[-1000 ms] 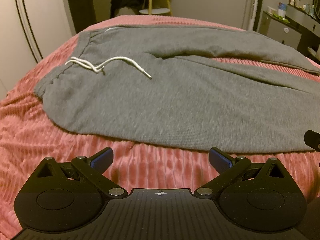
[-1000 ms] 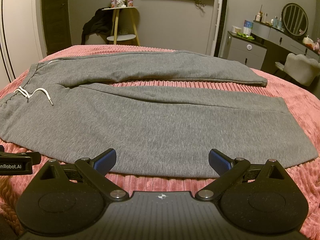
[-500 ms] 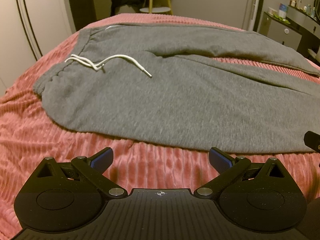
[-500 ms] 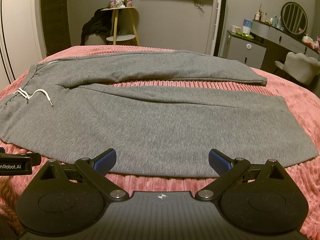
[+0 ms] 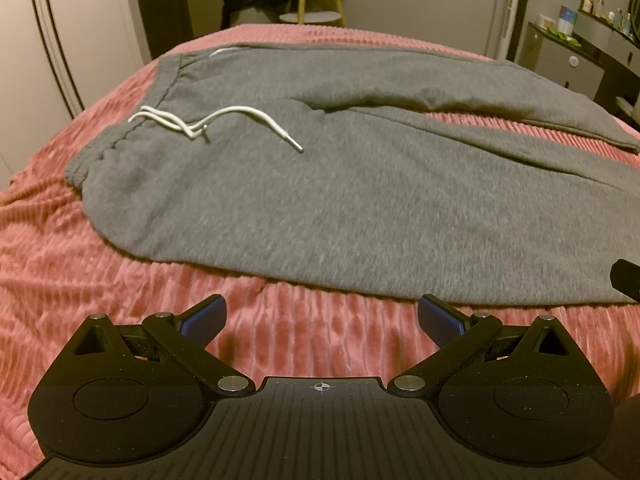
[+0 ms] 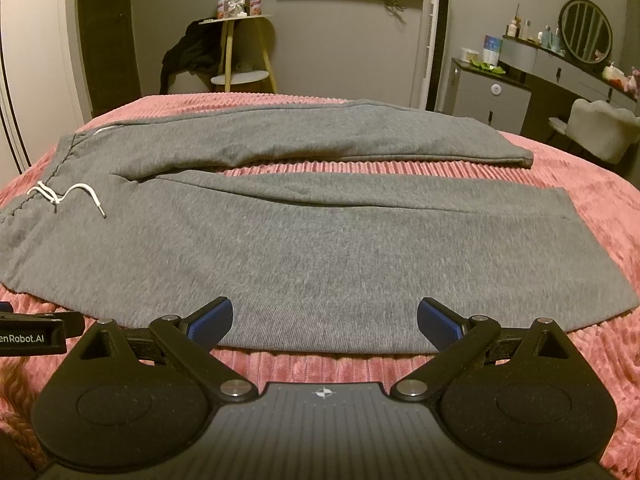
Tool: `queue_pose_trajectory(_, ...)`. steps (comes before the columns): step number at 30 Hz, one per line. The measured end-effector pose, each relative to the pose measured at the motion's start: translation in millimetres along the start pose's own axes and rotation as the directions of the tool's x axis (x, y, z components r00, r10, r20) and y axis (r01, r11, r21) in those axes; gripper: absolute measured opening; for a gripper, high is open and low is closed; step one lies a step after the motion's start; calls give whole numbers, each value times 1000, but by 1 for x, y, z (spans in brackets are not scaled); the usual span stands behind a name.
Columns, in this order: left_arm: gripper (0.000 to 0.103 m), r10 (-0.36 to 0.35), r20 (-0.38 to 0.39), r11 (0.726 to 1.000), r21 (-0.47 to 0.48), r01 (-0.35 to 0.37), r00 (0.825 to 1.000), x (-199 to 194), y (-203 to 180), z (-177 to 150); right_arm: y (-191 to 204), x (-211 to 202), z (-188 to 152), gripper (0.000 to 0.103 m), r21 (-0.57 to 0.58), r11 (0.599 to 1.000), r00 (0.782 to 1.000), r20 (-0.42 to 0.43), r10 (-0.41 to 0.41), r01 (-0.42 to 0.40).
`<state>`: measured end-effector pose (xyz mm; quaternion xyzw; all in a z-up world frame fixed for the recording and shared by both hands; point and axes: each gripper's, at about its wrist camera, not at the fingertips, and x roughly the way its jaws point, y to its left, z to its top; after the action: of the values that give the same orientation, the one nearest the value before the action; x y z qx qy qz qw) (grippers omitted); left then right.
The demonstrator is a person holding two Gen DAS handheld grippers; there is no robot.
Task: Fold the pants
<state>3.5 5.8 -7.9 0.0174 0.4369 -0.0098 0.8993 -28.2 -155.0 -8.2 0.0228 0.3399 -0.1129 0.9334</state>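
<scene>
Grey sweatpants (image 5: pixel 340 200) lie flat on a pink ribbed bedspread (image 5: pixel 100 280), waistband to the left, both legs stretched to the right. A white drawstring (image 5: pixel 224 122) lies loose on the waist. In the right wrist view the pants (image 6: pixel 320 256) show whole, with the leg cuffs at the right. My left gripper (image 5: pixel 320 320) is open and empty, hovering over the bedspread just short of the pants' near edge. My right gripper (image 6: pixel 324 320) is open and empty, its blue pads (image 6: pixel 212 320) over the near hem of the front leg.
A small wooden side table (image 6: pixel 244 48) with dark clothing draped on it stands beyond the bed. A grey dresser (image 6: pixel 492 92) with a round mirror and a pale chair (image 6: pixel 600 132) stand at the right. The left gripper's body (image 6: pixel 32 336) shows at the right view's left edge.
The left wrist view has shifted slightly, with the pants sitting a little lower and nearer. The right gripper has edged forward, so its pads now overlap the near hem. Both stay open.
</scene>
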Motion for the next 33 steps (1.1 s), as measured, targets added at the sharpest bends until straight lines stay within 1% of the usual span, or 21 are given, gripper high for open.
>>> queue_pose_trajectory(16,103,-6,-3,1000,-8,6,1000,2,2,0,0,0,0,99,1,1000,1000,-1,2,-2)
queue_pose_trajectory(33,103,-13,-21,1000,-25,13,1000,4,4,3,-4,4,0,99,23,999,1000,-12,25,-25)
